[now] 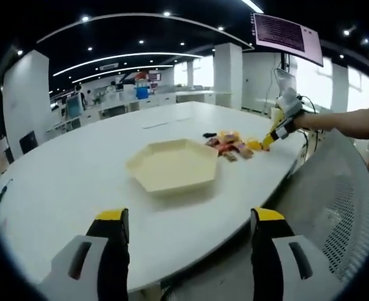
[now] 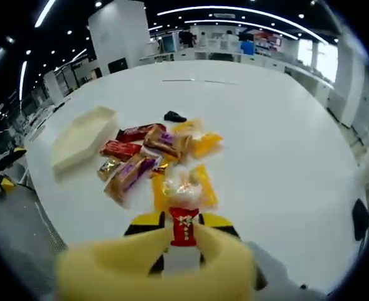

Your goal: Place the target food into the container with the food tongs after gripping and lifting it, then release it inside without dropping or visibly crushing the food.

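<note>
A pile of wrapped snacks (image 2: 148, 158) lies on the white table (image 2: 272, 138), also seen as the snack pile (image 1: 231, 145) right of the cream hexagonal container (image 1: 172, 164). My right gripper (image 2: 165, 266) is shut on yellow food tongs (image 2: 153, 271), which are blurred close to the lens. The tong tips pinch a red-and-white packet (image 2: 184, 229) at the pile's near edge; I cannot tell whether it is off the table. The container (image 2: 83, 139) sits left of the pile. My left gripper (image 1: 191, 219) hangs open over the table's near edge, holding nothing. The right gripper (image 1: 285, 116) reaches in from the right.
A mesh office chair (image 1: 338, 200) stands at the table's right edge. A person's bare arm (image 1: 341, 119) holds the right gripper. A small black object (image 2: 174, 116) lies beyond the pile. Desks and pillars stand far behind.
</note>
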